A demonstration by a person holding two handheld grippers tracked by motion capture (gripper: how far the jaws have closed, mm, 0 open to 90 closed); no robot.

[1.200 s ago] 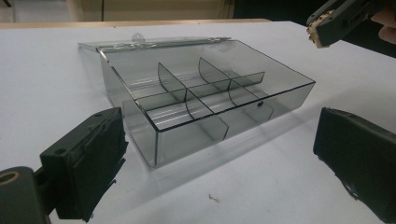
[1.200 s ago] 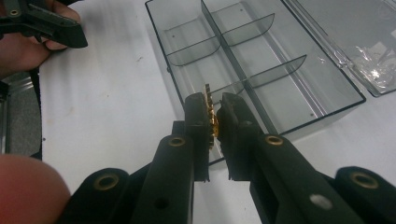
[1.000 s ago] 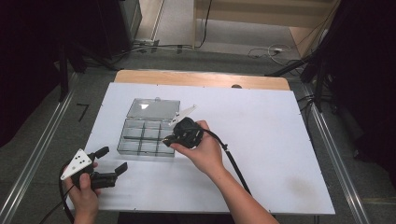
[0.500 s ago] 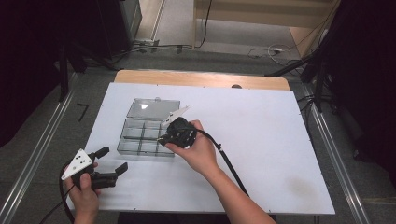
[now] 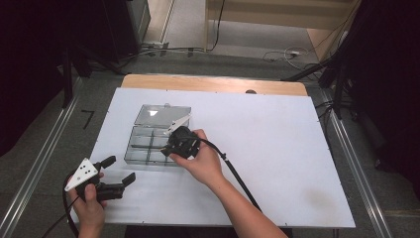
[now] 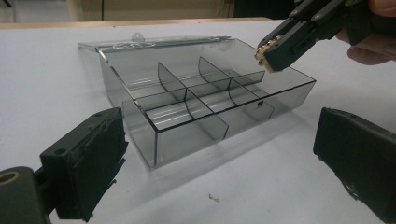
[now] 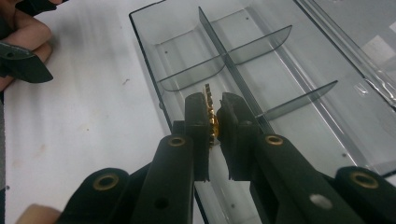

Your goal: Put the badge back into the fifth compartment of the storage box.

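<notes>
The right tongs (image 7: 215, 109) are clamped on a small gold screw (image 7: 210, 109), a short brass-coloured piece with a ridged thread along its length. It stands roughly upright between the black pads, its tip poking out just above them. In the left gripper view the same screw (image 6: 261, 50) shows as a glint of gold at the end of the closed jaws, above the far right corner of the box.

The box is a clear smoky-grey plastic organiser (image 5: 148, 144) with thin dividers that split it into small compartments, all of which look bare. Its lid (image 5: 161, 115) is thrown open and lies flat on the desk behind it, with a white label on it. The box sits on the white sheet covering the desk (image 5: 277, 148), towards the left half.

In the right gripper view the screw hangs over the box's near-side row, close to the long central divider; which compartment lies exactly under it I cannot tell.

The left tongs (image 5: 119, 171) are wide open and hold nothing. They rest low near the desk's front left edge, pointing at the box, well apart from it.
</notes>
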